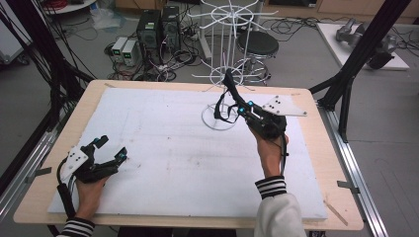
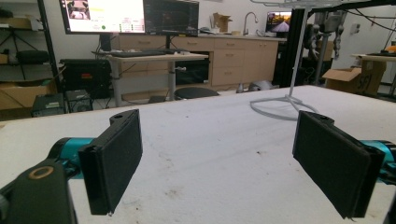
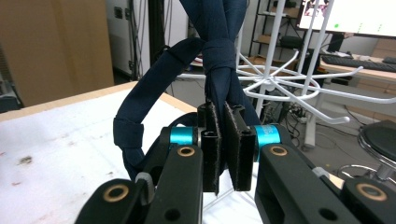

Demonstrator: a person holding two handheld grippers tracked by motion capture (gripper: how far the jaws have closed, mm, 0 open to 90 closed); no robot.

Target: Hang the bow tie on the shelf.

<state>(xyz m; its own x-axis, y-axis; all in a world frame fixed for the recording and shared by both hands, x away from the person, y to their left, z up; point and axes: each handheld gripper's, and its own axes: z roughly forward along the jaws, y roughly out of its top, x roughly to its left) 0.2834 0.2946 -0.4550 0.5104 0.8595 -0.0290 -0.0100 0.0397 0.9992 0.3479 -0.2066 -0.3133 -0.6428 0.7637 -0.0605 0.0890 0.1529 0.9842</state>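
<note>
Your right gripper [image 3: 223, 154] is clamped on the dark blue strap [image 3: 219, 70], held up just in front of the white wire rack [image 1: 225, 74] at the far side of the desk [image 1: 163, 148]. The strap runs upward from the gripper, and the rack's hooks [image 3: 299, 88] lie just beyond it. Your left gripper [image 1: 106, 150] rests open at the near left, well apart.

A high camera looks forward and down over the whole white foam-covered tabletop [image 1: 163, 148]. The left gripper's camera sits low, facing level across that surface toward the white wire hook stand [image 2: 292, 74]. The right gripper's camera looks up close at the same stand [image 3: 280, 84], which the high view shares [image 1: 225, 74].
</note>
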